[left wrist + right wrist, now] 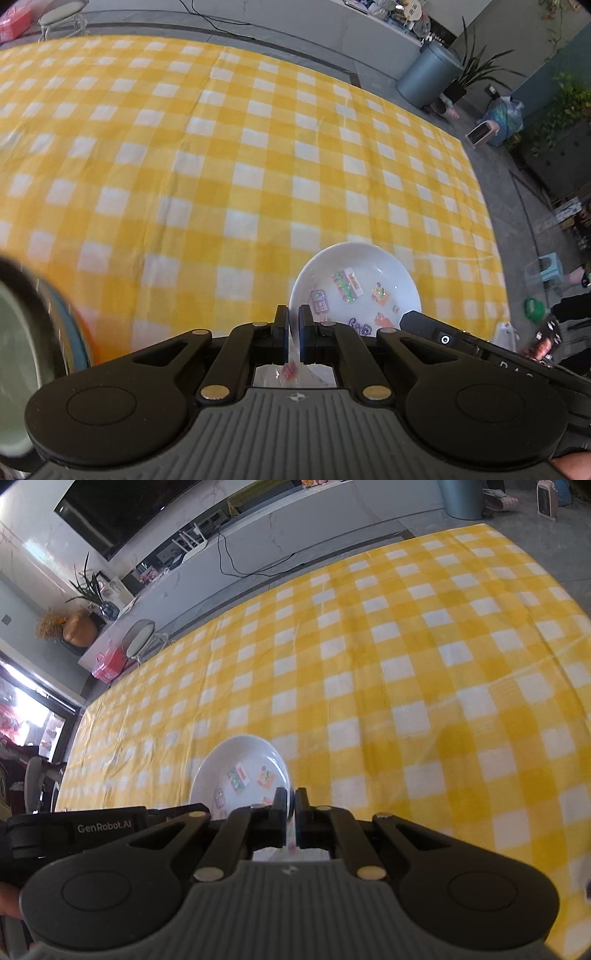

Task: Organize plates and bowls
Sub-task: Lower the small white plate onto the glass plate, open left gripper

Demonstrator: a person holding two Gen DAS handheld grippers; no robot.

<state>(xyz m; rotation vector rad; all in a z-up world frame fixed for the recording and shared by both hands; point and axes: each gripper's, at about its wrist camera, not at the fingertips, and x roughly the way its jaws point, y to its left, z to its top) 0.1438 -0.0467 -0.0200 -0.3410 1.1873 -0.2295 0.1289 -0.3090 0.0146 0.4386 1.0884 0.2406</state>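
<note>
Both sets of fingers are clenched on the same white bowl, one on each side of its rim: the left gripper pinches the near-left rim edge, and the right gripper pinches the near-right edge, with the rim visible in the thin gap between each pair. The bowl sits just ahead of the fingers in both wrist views and looks carried above the yellow checked table, though whether it is fully clear of the cloth cannot be told. Main risk, as a judgement: two thin rim pinches on glazed ceramic, so if the hands drift apart or roll unevenly, one grip could slide off and the bowl would tip or drop. A second risk is collision: a blurred dark-rimmed green dish sits close to the left of the left fingers, with something orange under or beside it, and a swing that way could clip it. Contents: the bowl shows small colourful shapes on its inner surface, which could be printed decals or stickers rather than loose items; this cannot be told, and no food or liquid is visible. Beyond the fingers the table is bare cloth out to its far edge, with a stool past that.
</note>
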